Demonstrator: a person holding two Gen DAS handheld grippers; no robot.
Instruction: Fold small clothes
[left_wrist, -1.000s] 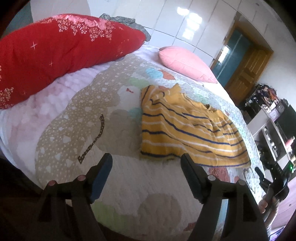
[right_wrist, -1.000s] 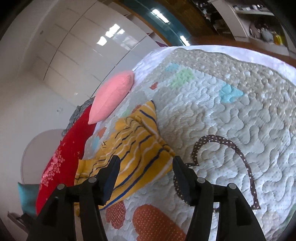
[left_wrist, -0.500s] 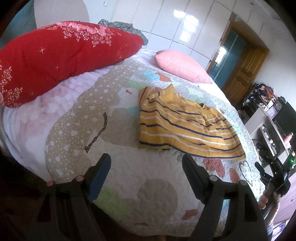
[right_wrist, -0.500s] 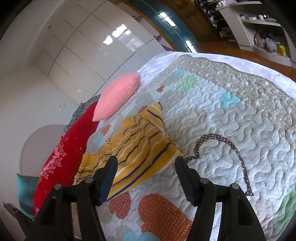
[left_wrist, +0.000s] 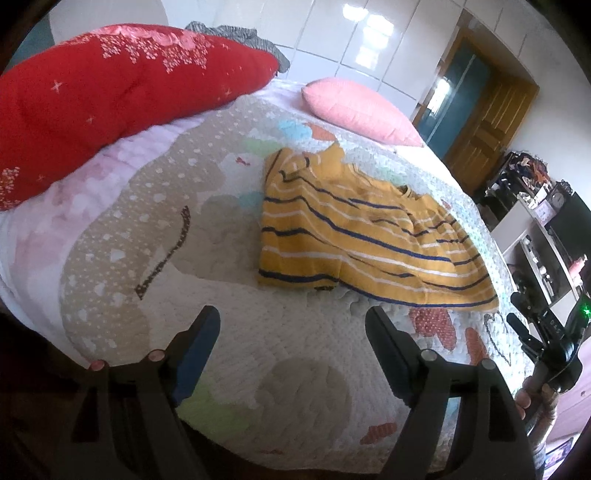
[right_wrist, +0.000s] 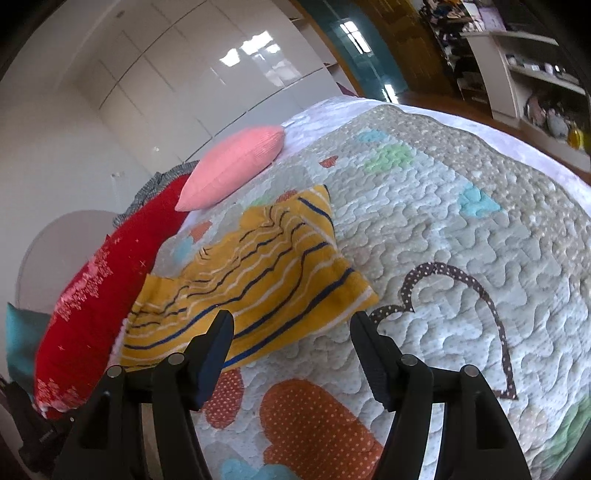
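A small yellow top (left_wrist: 351, 236) with blue and white stripes lies loosely spread and wrinkled on the patchwork quilt (left_wrist: 280, 354) of a bed. My left gripper (left_wrist: 291, 317) hovers open over the quilt just short of the top's near hem, with nothing between its fingers. My right gripper (right_wrist: 291, 319) is open too, above the quilt at a corner of the yellow top (right_wrist: 251, 280), apart from the cloth. In the left wrist view the right gripper (left_wrist: 546, 339) shows at the bed's right edge, held by a hand (left_wrist: 532, 398).
A big red cushion (left_wrist: 110, 92) lies along the far left of the bed, a pink pillow (left_wrist: 358, 107) at its head, grey cloth (left_wrist: 236, 33) behind. White wardrobe doors, a wooden door (left_wrist: 491, 122) and cluttered shelves (left_wrist: 546, 236) stand beyond the bed.
Both grippers drew back a little from the top and their jaws spread slightly wider. The right wrist rolled, so its view tilts less. The top has not moved.
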